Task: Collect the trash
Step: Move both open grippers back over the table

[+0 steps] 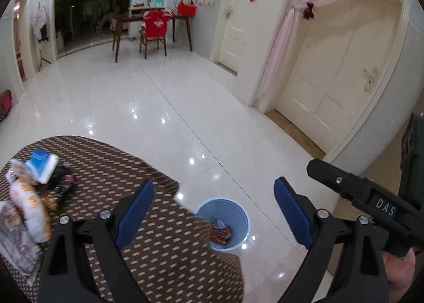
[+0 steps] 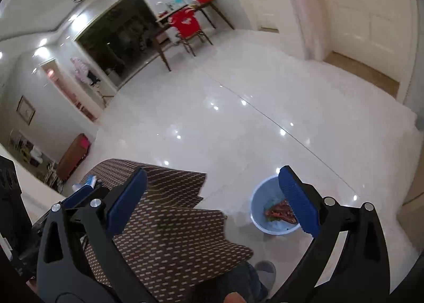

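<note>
Both your grippers gape wide, empty: left gripper (image 1: 213,207), right gripper (image 2: 212,197). Blue bin (image 1: 239,213) sits on the floor beside the patterned table (image 1: 111,170), red wrapper (image 1: 220,234) inside. Snack bags (image 1: 31,207) are piled on the table, well apart from the bin.

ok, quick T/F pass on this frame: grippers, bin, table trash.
1. Both grippers, left gripper and right gripper, are open and hold nothing. True.
2. The blue bin is empty. False: a red wrapper lies inside it.
3. The bin stands on the table. False: it stands on the white floor beside the table.
4. Snack packets lie on the patterned tablecloth at the left. True.
5. A red garment hangs on the chair at the far table. True.
</note>
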Tool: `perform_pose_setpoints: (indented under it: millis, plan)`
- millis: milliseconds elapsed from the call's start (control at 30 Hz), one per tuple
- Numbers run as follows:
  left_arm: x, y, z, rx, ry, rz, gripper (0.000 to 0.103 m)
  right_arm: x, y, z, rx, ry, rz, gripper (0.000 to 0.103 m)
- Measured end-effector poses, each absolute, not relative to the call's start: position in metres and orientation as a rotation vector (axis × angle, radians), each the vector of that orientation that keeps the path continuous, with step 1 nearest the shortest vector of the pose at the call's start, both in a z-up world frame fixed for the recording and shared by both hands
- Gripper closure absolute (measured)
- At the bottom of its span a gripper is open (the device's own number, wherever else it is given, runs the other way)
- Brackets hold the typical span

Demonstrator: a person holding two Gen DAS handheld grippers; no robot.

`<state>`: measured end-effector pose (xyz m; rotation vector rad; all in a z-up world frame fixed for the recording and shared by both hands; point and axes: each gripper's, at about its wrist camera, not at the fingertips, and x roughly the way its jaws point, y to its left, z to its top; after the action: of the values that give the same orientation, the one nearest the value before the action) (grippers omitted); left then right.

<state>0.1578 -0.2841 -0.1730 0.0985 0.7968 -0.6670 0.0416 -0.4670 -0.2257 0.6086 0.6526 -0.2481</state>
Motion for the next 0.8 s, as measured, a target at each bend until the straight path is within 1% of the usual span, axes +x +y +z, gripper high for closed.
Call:
perform_pose_setpoints:
  millis: [200, 400, 633, 800]
  plan:
    - [0.146, -0.229, -0.153, 0.081, 0.73, -0.627, 0.013, 0.054, -0.411, -0.2, 0.529, 0.647, -0.16, 0.006]
    - [0.137, -0.177, -0.141, 0.061, 0.688, -0.567, 0.013, 0.065, -0.359, -0.188, 0.469, 0.65, -0.083, 0.006]
    - [0.131, -0.115, -0.143, 0.028, 0.658, -0.473, 0.013, 0.089, -0.292, -0.182, 0.387, 0.675, 0.016, 0.006]
    - [0.132, -0.072, -0.151, 0.014, 0.649, -0.382, 0.013, 0.104, -0.254, -0.188, 0.346, 0.707, 0.078, 0.006]
